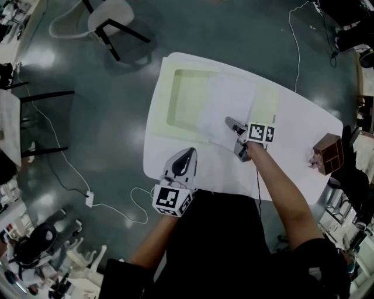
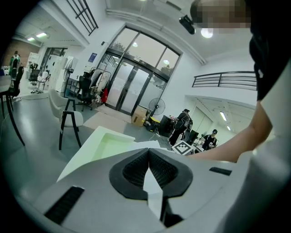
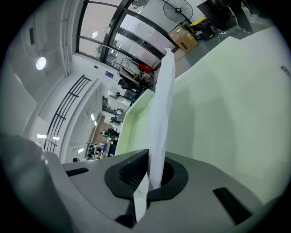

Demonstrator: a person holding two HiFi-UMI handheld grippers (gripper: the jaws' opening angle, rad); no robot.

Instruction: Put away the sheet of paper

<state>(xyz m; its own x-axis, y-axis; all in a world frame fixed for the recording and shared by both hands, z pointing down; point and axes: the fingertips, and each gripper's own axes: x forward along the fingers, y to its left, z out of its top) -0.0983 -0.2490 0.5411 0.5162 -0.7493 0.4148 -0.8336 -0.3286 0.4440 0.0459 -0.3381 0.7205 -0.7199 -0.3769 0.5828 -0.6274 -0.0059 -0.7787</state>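
Observation:
A white sheet of paper point(image 1: 225, 108) lies partly over the pale green tray point(image 1: 175, 96) on the white table point(image 1: 298, 125). My right gripper point(image 1: 229, 122) is shut on the sheet's near edge. In the right gripper view the sheet of paper point(image 3: 161, 113) rises edge-on from between the pads of the right gripper point(image 3: 152, 175), over the tray point(image 3: 223, 100). My left gripper point(image 1: 188, 153) hovers at the table's front edge, short of the tray, shut with nothing held. From the left gripper point(image 2: 148, 159) I see the tray point(image 2: 107, 141) ahead and the sheet of paper point(image 2: 148, 144) beyond.
A small wooden box point(image 1: 328, 153) stands at the table's right end. A white chair point(image 1: 111, 17) with dark legs is on the floor beyond the table. A white cable point(image 1: 87, 195) runs over the floor at the left.

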